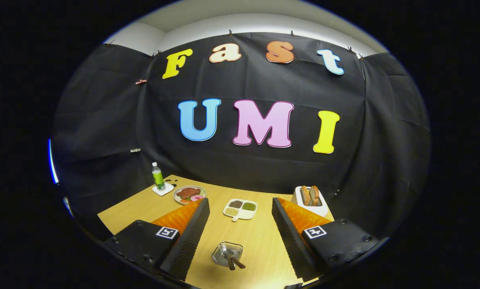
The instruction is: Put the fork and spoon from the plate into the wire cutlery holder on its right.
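Nearest to my camera sit the two fingers (191, 237), black ribbed pads with orange backing, spread wide with nothing between them; the gripper (240, 228) hangs well above the table (260, 241).

Between the fingers, low on the wood, I note a small wire or glass-like holder (226, 253) with two brown-handled pieces (233, 263) leaning out of it toward me. I judge these to be the fork and spoon, though they are too small to tell apart. If so, both pieces already stand in the holder and the task is at or near its end. I see no plate beside the holder.

Beyond the fingers: a white divided tray (240, 209) with beans or grains, a dish of food (189, 194) just past the left finger, a green bottle (157, 176) on a white coaster (163, 189) behind it, and a white toaster (310, 198) with two slices of bread past the right finger.

Risks as I judge them:
- The handles lean over the holder's near rim. A descent here could catch them with a finger and tip the light holder or flick a piece out.
- The holder looks small and unanchored; any sideways brush would slide it.
- Fisheye distortion makes my height hard to read, so an approach could land on the rim instead of clearing it.
- The dish of food could be mistaken for the task's plate; I see no cutlery on it.
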{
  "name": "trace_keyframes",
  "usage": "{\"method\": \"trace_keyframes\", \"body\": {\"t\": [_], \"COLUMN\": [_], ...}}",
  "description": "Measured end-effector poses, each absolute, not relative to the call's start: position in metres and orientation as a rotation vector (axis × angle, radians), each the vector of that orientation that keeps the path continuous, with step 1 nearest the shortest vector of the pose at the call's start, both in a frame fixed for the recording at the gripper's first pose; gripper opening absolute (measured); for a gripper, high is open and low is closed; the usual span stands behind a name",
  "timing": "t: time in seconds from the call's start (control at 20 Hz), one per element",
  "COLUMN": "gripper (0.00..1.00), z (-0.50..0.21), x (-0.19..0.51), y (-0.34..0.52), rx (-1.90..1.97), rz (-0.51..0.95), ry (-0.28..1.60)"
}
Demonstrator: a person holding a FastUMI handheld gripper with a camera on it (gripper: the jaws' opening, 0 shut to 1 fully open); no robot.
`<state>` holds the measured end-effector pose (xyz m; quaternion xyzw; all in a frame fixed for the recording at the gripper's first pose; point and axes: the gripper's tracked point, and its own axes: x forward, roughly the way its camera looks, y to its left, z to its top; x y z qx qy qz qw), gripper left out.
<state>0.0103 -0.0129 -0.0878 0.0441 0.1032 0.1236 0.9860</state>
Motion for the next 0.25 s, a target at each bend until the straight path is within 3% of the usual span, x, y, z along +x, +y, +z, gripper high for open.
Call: {"method": "trace_keyframes", "body": {"t": [0.25], "gripper": [0.97], "z": [-0.0917], "x": [0.0086], "y": [-0.0153], "rx": [0.087], "rz": [0.247], "ry": [0.206]}}
